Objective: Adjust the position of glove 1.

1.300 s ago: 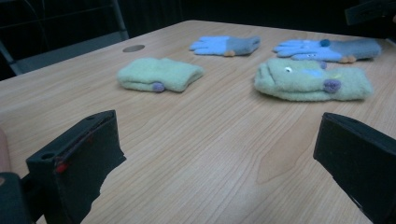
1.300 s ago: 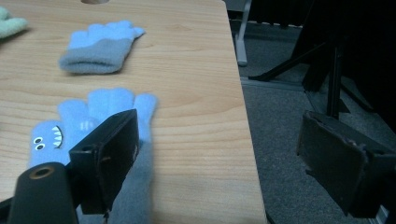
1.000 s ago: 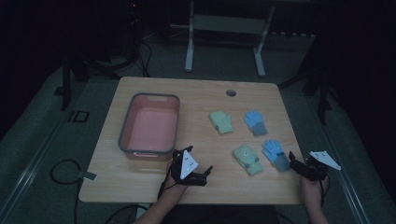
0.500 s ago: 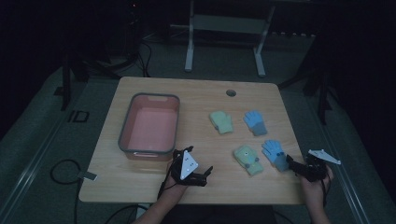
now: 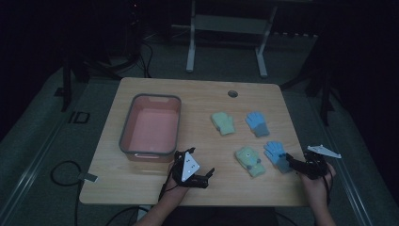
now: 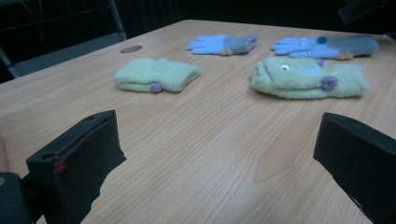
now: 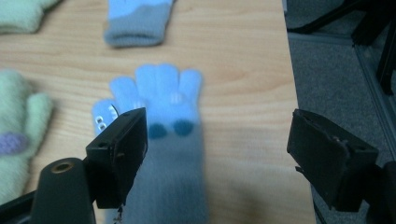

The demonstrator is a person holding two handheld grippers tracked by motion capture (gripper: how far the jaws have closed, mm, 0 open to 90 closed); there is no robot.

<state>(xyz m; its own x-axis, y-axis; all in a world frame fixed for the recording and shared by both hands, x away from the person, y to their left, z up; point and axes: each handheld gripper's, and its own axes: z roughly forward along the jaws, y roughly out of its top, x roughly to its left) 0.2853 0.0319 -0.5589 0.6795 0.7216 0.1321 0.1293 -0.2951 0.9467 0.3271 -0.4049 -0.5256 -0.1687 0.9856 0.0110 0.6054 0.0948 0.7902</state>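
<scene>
Dim lab or recording studio, not a home. Lone wooden table (image 5: 197, 94) on grey carpet, cables (image 5: 61, 169) trailing on the floor left of it, metal stand legs (image 5: 226, 42) behind it, dark tripod legs (image 5: 324, 94) at its right.

Light wood-grain tabletop (image 5: 197, 94), pink bin (image 5: 153, 129) with grey rim, near blue glove (image 7: 161, 100) had grey cuff and two darker blue dots, far blue glove (image 5: 258, 123) grey-cuffed, two pale green mittens (image 6: 159, 74) (image 6: 310, 77) with purple spots, black jaws.
</scene>
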